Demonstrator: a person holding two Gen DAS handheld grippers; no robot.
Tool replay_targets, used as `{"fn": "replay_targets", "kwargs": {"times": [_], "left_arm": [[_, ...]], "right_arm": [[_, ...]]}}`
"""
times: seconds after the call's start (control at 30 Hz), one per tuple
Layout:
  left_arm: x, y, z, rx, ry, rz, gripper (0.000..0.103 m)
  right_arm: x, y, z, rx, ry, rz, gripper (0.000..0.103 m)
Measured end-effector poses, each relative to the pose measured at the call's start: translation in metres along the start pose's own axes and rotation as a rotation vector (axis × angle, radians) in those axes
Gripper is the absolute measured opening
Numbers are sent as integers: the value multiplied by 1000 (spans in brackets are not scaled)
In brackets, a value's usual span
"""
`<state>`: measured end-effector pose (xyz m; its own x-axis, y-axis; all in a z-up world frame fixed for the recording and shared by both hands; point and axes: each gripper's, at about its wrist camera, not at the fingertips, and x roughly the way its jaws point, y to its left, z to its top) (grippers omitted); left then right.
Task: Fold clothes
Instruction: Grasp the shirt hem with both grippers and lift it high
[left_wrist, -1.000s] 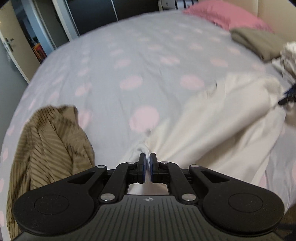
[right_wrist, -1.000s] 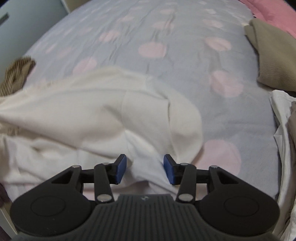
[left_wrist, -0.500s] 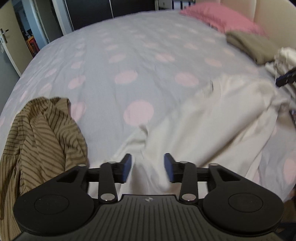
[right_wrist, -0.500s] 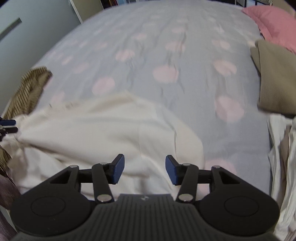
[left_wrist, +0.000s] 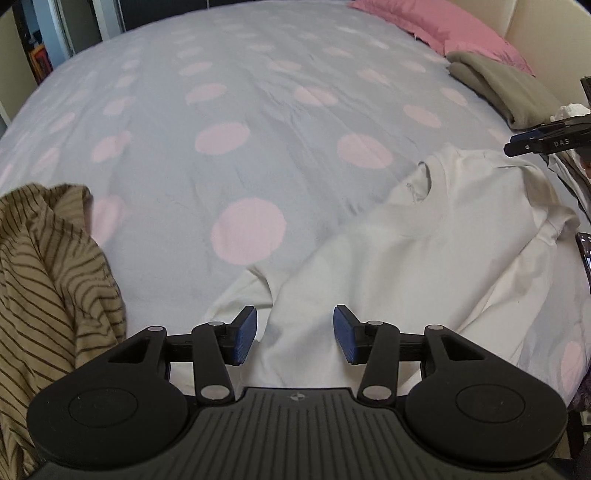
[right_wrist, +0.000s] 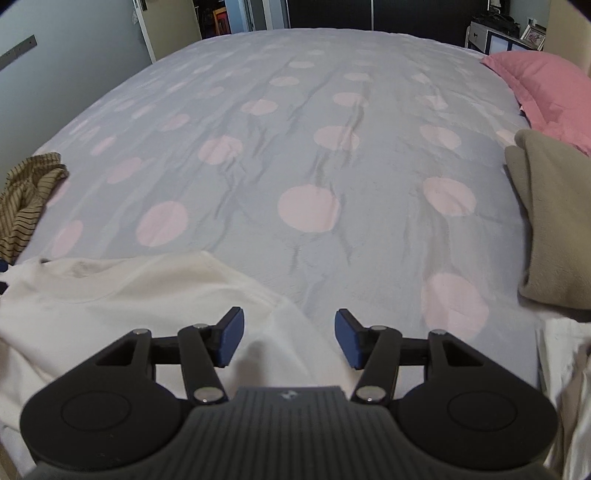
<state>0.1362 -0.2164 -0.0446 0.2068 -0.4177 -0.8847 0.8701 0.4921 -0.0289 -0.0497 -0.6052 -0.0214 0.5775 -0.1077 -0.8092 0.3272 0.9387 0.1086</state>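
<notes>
Two black hand-held grippers with blue pads hang over a wide bed; we take the left wrist view first. Our left gripper (left_wrist: 294, 334) has its jaws spread wide with nothing between them, above the near edge of a cream-white cotton T-shirt (left_wrist: 424, 251). The shirt lies spread but rumpled on the grey bedspread with pink dots (left_wrist: 258, 129), running from just under our fingers towards the right, its neckline on the far side. To the left, a crumpled tan garment with dark stripes (left_wrist: 48, 273) sits at the bed's edge, apart from the shirt. Far right, a folded olive-brown garment (left_wrist: 506, 88) lies just in front of a pink pillow (left_wrist: 443, 29). Our right gripper (left_wrist: 546, 138) shows at the right edge beyond the shirt; from here we cannot tell its opening.

In the right wrist view, our right gripper (right_wrist: 289, 338) is likewise wide open and holds nothing, poised over the shirt (right_wrist: 129, 302), which fills the lower left with its ribbed collar facing up. The bedspread (right_wrist: 332, 110) stretches away ahead. The folded olive-brown garment (right_wrist: 554, 218) rests to the right, touching the pink pillow (right_wrist: 546, 85) behind it. The striped garment (right_wrist: 26, 195) lies at the far left edge. Pale fabric (right_wrist: 565, 369) hangs at the lower right; we cannot tell what it is.
</notes>
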Motion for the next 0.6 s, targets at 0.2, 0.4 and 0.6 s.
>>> {"fn": "replay_targets", "kwargs": {"times": [0.2, 0.4, 0.6], "left_arm": [[0, 6, -4, -43, 24, -42, 38], [-10, -5, -5, 1, 19, -42, 9], [-44, -14, 0, -4, -127, 31, 1]], "right_arm": [[26, -5, -1, 21, 71, 37, 52], [20, 2, -6, 38, 92, 77, 3], [-32, 13, 2, 24, -74, -10, 2]]}}
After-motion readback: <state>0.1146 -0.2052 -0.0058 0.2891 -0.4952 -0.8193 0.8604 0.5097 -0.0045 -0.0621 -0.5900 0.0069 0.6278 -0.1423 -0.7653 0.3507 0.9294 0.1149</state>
